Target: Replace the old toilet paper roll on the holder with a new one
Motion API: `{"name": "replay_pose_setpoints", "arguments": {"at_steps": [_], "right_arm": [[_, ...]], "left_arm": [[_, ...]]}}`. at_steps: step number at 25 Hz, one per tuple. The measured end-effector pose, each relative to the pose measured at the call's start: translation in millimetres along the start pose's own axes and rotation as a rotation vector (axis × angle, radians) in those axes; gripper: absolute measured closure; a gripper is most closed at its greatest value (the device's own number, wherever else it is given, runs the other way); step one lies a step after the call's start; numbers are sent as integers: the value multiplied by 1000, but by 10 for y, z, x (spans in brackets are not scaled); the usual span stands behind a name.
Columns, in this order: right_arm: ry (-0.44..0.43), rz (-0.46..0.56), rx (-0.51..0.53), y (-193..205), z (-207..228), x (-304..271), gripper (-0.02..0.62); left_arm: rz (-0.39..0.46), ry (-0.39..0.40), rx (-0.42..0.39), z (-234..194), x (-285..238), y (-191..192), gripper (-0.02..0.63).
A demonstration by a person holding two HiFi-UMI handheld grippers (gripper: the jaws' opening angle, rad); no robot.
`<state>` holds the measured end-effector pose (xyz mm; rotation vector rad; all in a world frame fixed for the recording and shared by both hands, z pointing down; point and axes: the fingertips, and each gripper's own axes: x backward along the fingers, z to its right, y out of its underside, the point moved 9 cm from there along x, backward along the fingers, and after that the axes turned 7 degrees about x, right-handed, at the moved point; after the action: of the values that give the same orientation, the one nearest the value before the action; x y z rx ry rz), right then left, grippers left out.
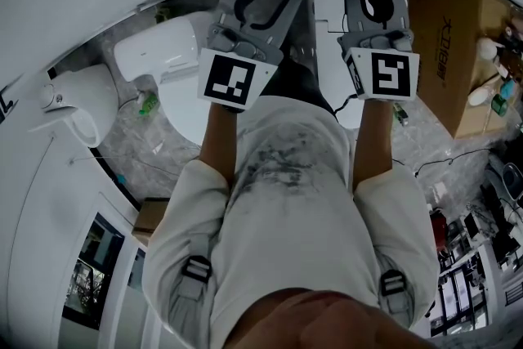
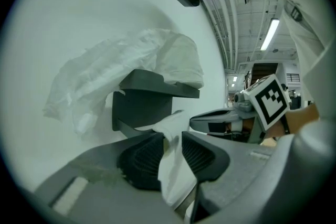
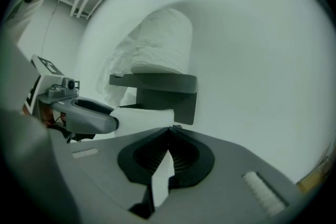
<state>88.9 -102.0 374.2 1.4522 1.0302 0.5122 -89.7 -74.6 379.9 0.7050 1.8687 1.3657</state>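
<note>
L gripper (image 2: 173,136): jaws stand apart w/ a strip of white paper (image 2: 173,165) hanging through the gap. Pads flank the strip and don't look to clamp it, so it reads as released. It points at the wall (image 2: 79,8), just below the holder (image 2: 142,105).

R gripper (image 3: 169,128): clenched, tips meeting, w/ white paper pinched between the pads. From the tips a flat sheet of that paper runs across to the L gripper's side, below the holder.

Holder: dark grey bracket fixed to the wall, w/ a flat plate on top. Toilet paper roll (image 3: 160,44) sits on that plate. The R gripper view shows a rounded roll w/ loose layers spilling down one side. The L gripper view shows it crumpled and billowing out against the wall. Whether the pinched sheet joins the roll: can't tell.

Head view: both forearms reach fwd side by side, marker cubes (image 1: 233,79) facing up. Jaw tips lie under white paper at the top edge. White toilet (image 1: 155,53) stands on the person's left, cardboard box (image 1: 449,45) on the right, well apart from the holder area.
</note>
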Motion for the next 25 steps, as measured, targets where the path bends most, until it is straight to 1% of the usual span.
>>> {"name": "replay_pose_setpoints", "arguments": {"at_steps": [1, 2, 8, 12, 20, 25], "right_arm": [[-2, -1, 0, 2, -2, 4, 593], [-2, 0, -4, 5, -6, 9, 593], [8, 4, -19, 24, -5, 102, 593], [12, -8, -34, 32, -44, 201, 592], [21, -24, -69, 79, -99, 359, 592], [41, -36, -86, 105, -96, 415, 592]], "left_arm": [[3, -2, 7, -6, 2, 0, 510], [5, 0, 11, -13, 7, 2, 522], [-1, 57, 13, 26, -24, 8, 555], [-2, 82, 23, 60, -43, 3, 565], [-7, 125, 11, 119, -129, -55, 578], [-10, 145, 13, 147, -190, -70, 581]]}}
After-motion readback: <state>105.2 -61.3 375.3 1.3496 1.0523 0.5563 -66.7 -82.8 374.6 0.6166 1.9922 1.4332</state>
